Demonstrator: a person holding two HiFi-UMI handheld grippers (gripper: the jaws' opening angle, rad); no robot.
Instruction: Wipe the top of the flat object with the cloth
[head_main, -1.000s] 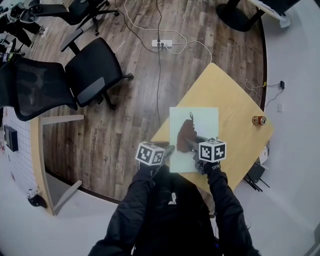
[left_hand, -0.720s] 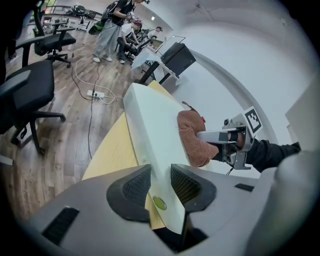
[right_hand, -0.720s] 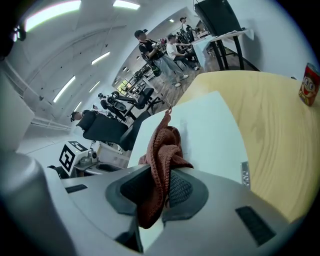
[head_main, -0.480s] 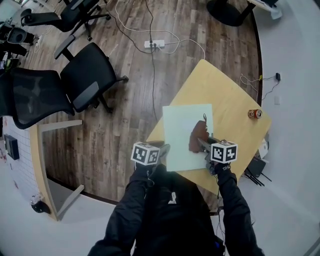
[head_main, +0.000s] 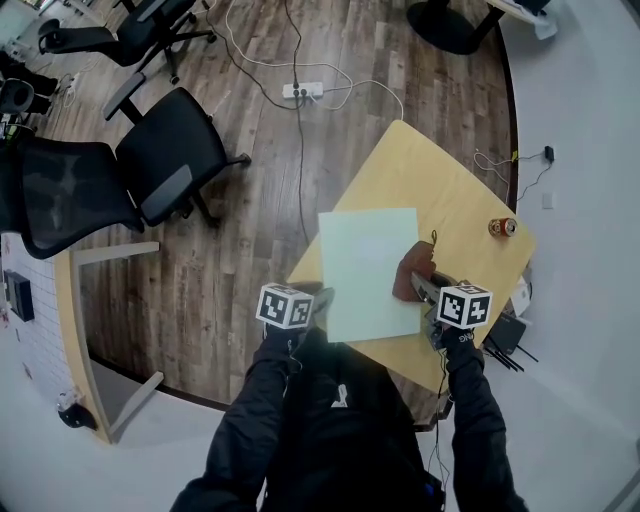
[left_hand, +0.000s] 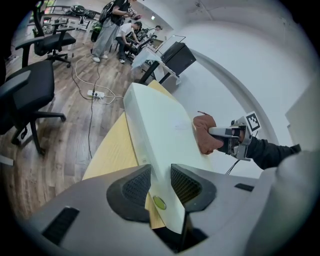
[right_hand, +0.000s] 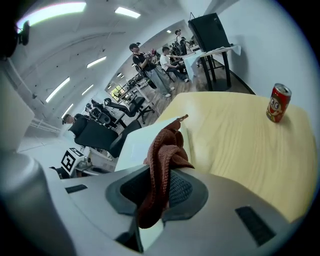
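At the table (head_main: 452, 205), left gripper (head_main: 322, 299) clamps the pale board (head_main: 368, 262), right gripper (head_main: 426, 286) pinches the brown cloth (head_main: 407, 279) at its edge.

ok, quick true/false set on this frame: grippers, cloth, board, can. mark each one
1. The left gripper is shut on the board's edge. True.
2. The right gripper is empty. False: it is shut on the cloth.
3. The cloth is at the middle of the board. False: it is at the board's right edge.
4. A can stands upright on the table, apart from the board. True.
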